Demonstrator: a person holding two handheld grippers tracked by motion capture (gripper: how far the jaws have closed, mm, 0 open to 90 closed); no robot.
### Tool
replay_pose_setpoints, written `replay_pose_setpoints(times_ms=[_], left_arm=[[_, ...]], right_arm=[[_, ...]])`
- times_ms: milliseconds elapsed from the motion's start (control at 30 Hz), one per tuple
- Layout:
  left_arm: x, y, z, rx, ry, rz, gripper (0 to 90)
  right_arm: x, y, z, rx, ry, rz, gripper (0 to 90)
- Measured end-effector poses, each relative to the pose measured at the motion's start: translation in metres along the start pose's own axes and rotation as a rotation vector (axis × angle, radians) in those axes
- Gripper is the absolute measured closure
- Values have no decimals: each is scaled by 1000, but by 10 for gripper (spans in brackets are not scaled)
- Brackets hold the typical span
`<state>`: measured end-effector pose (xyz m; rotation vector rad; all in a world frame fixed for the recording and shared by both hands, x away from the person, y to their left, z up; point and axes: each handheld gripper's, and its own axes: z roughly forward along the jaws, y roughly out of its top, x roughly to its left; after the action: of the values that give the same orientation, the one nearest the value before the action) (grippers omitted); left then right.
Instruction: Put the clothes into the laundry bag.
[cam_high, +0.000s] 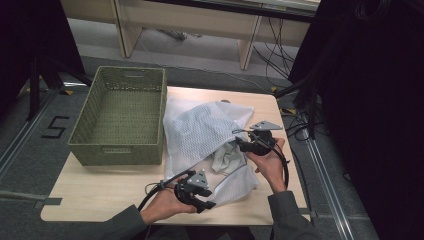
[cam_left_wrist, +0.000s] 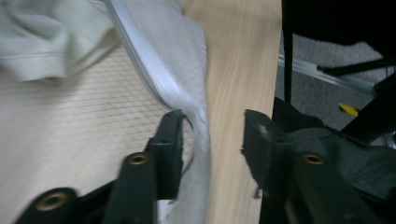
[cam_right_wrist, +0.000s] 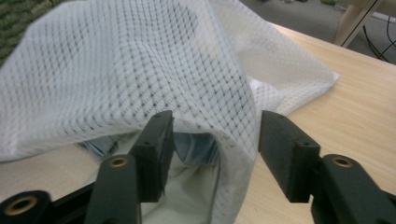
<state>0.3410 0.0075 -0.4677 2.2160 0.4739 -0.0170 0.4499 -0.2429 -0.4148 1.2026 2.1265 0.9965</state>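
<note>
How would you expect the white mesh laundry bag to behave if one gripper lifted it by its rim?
The mesh bag would likely sag, since it lies crumpled. It probably weighs little, being thin netting. The garment at its mouth might slip out.

White mesh bag with its fine diamond netting, pale grey-green cloth showing inside, olive-green woven basket alongside, all on a light wood-grain surface; black-jawed hand-held grippers.

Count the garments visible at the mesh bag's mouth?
1. A pale grey-green garment bunches at the open mouth of the white mesh bag, between the two claws. More may lie hidden deeper inside; something bluish shows just within the opening in the right gripper view.
</note>
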Motion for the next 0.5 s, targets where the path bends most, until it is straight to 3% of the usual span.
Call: replay_pose_setpoints(times_ms=[33,67,133,167,200,233,333,367,433,500], left_arm=[[3,-1,-6,0,12,17,502],[4,-2,-12,0,28,2,478],[8,-6,-23,-2,64,3,442],[10,-7,-27,5,80,17,430],[12,-8,-31,6,99,4,417],[16,-10,-36,-1,114,3,404],[23,-14,-44,-2,154,-21,389],[26,-14,-47,8,166,-9,386],[30,-16,-52,-11,199,-37,376],[34,-17,-57,-10,217,-30,375]], right_arm=[[-2,-1,2,27,2,-31,437],[-2,-2,5,36,-1,-50,432],[1,-5,11,62,18,-58,432],[2,-6,15,69,7,-66,433],[3,-7,16,81,-2,-81,447],[3,-8,19,86,-13,-106,497],[0,-7,21,80,-45,-129,764],[-5,-6,22,65,-50,-158,865],[-3,-4,18,59,-29,-146,900],[4,-1,6,70,3,-160,900]])
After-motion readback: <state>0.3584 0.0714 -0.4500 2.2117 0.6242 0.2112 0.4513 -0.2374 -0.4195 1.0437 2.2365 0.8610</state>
